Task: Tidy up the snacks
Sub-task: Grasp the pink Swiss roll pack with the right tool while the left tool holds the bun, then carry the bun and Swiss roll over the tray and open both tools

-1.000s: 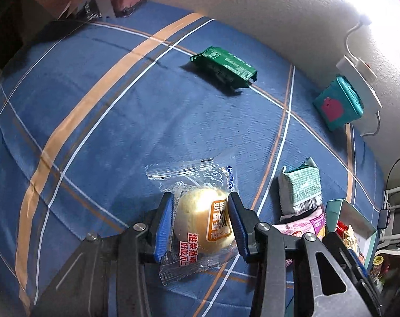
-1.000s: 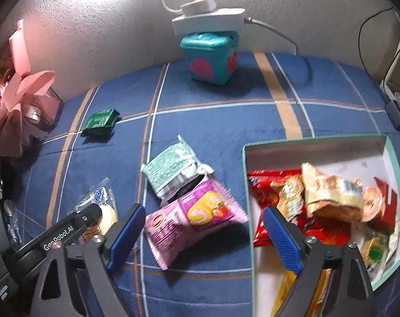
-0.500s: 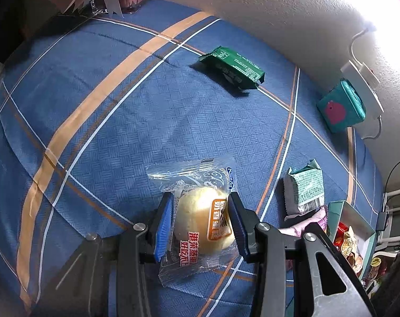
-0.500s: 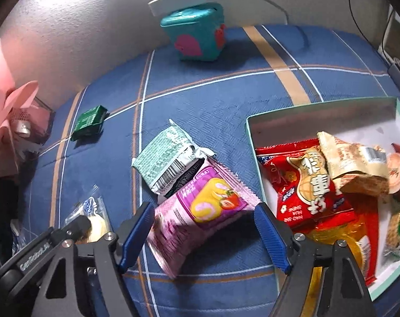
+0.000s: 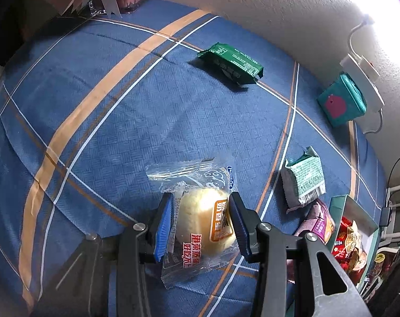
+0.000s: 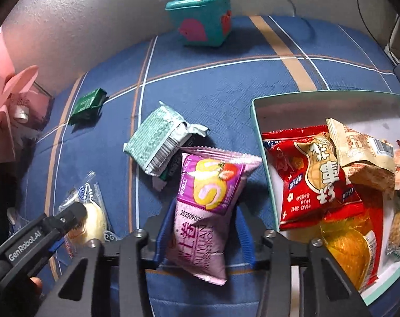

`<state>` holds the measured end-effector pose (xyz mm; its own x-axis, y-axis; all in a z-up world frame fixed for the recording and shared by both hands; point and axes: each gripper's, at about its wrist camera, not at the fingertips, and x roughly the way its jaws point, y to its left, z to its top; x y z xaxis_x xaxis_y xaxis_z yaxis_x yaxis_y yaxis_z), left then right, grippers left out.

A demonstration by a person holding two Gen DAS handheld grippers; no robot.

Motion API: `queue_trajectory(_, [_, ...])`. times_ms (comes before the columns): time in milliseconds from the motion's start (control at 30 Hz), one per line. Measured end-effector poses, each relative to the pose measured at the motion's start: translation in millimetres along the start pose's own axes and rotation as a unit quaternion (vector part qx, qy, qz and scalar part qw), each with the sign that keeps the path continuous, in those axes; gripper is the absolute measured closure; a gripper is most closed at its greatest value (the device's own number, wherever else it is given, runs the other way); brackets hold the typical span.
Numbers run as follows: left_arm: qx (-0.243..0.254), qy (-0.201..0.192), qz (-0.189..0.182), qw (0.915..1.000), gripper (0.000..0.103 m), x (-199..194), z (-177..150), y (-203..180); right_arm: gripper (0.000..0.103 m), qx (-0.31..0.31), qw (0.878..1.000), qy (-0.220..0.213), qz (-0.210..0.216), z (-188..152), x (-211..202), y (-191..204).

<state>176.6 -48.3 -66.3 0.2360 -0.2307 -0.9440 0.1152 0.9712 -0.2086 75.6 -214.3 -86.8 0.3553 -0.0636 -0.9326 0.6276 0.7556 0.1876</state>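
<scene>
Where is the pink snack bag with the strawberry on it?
In the right wrist view, the pink snack bag sits low in the middle between the fingers of the right gripper, just left of the snack box and below the pale green packet.

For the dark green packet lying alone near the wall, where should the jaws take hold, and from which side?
Grip the dark green packet across its short width at mid-length, coming down from above. It lies flat on the blue cloth, long and narrow, apart from other snacks, so both long edges look reachable.
</scene>
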Motion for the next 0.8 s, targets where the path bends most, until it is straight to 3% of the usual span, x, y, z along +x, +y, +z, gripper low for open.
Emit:
queue_trajectory(333, [-0.011,0.008,0.002,0.9999,0.063,-14.2,-15.2,3.7,0.062,-0.013,1.000,0.007,0.000,-18.5,-10.1,5.8])
queue_trajectory(800, [-0.006,-0.037,-0.008,0.9993,0.064,-69.2,-32.9,2.8,0.063,-0.036,0.999,-0.027,0.004,-34.3,-62.9,8.8])
